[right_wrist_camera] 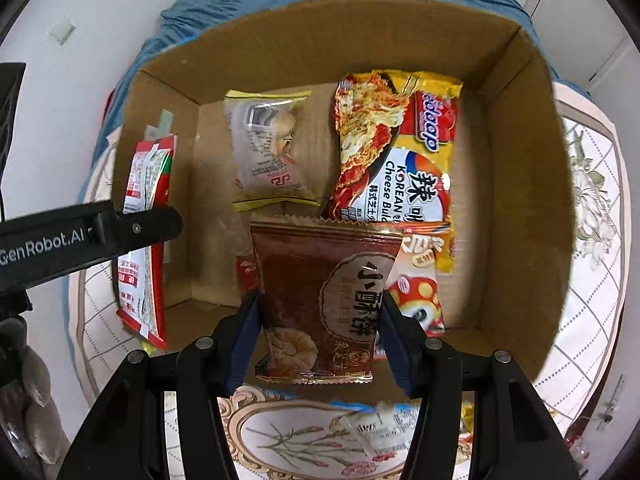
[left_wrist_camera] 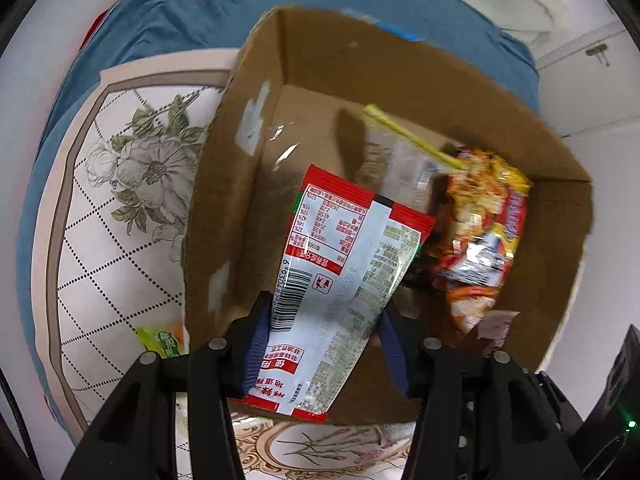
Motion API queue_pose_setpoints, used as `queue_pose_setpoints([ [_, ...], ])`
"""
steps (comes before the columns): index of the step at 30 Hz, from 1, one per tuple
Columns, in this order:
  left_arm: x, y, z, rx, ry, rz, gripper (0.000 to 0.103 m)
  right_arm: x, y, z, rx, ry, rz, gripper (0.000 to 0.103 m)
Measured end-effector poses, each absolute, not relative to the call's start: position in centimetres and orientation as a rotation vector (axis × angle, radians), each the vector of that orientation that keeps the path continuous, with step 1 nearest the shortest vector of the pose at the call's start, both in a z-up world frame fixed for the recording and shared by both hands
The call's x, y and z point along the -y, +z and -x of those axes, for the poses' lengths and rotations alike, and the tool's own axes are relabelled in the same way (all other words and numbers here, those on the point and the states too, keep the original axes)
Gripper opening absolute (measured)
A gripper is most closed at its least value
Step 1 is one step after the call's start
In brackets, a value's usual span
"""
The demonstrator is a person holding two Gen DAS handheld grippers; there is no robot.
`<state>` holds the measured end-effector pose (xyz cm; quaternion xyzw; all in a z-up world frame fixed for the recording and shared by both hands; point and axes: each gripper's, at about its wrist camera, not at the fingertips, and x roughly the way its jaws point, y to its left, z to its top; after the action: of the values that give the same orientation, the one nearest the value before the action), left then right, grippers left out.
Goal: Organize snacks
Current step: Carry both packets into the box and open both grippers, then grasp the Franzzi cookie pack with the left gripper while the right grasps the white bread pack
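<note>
My left gripper (left_wrist_camera: 325, 344) is shut on a red-and-white packet (left_wrist_camera: 340, 264), which hangs over the left side of an open cardboard box (left_wrist_camera: 400, 60). In the right wrist view the same packet (right_wrist_camera: 144, 184) shows by the box's left wall, with one black left finger (right_wrist_camera: 136, 228) across it. My right gripper (right_wrist_camera: 319, 344) is shut on a brown pastry packet (right_wrist_camera: 320, 292) above the box (right_wrist_camera: 320, 32). On the box floor lie a yellow-and-red noodle pack (right_wrist_camera: 400, 152), a clear bun packet (right_wrist_camera: 268, 148) and a red mushroom-print snack (right_wrist_camera: 420, 292).
The box stands on a table with a floral cloth (left_wrist_camera: 132, 200), and blue fabric (left_wrist_camera: 180, 12) lies behind it. A green packet (left_wrist_camera: 160, 340) lies left of the box. A clear packet (right_wrist_camera: 384, 424) lies on the table in front of it. A black device (left_wrist_camera: 624, 380) stands at the right.
</note>
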<state>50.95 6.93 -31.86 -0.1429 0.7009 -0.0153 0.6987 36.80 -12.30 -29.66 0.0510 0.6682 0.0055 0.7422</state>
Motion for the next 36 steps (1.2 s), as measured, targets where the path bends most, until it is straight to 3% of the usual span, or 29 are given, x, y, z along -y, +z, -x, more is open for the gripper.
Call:
queue_pose_setpoints([
  [2,-7.4,-33.4,-51.1,-1.592,-0.003,0.334,0.052,12.2,-30.5,-37.3,-1.471,0.019,-0.110,0.060],
  [4,-7.4,-34.7,-51.1,-1.629,-0.010,0.350,0.062,12.1,-31.7,-37.9,-1.503,0.020,-0.107,0.060],
  [6,-7.3,-35.1,-50.9,-1.621,-0.007,0.323,0.082,12.3,-33.0,-38.0,-1.555,0.016,-0.117,0.081],
  [7,-7.2,-35.2,-50.8,-1.614,-0.008,0.313,0.084,12.3,-33.2,-38.0,-1.558,0.025,-0.123,0.087],
  [8,-7.1,-35.4,-50.5,-1.611,-0.013,0.305,0.084,12.3,-33.4,-37.9,-1.559,0.025,-0.115,0.094],
  [18,-6.2,-33.9,-47.4,-1.525,-0.018,0.255,0.084,14.4,-33.0,-36.4,-1.521,-0.037,-0.132,0.094],
  [26,-4.3,-29.2,-42.1,-1.296,-0.004,0.104,0.084,16.8,-29.5,-32.6,-1.376,-0.098,-0.121,0.094],
  [36,-3.2,-24.2,-36.3,-1.144,0.009,0.072,0.084,16.8,-24.0,-25.8,-1.202,-0.111,-0.052,0.094],
])
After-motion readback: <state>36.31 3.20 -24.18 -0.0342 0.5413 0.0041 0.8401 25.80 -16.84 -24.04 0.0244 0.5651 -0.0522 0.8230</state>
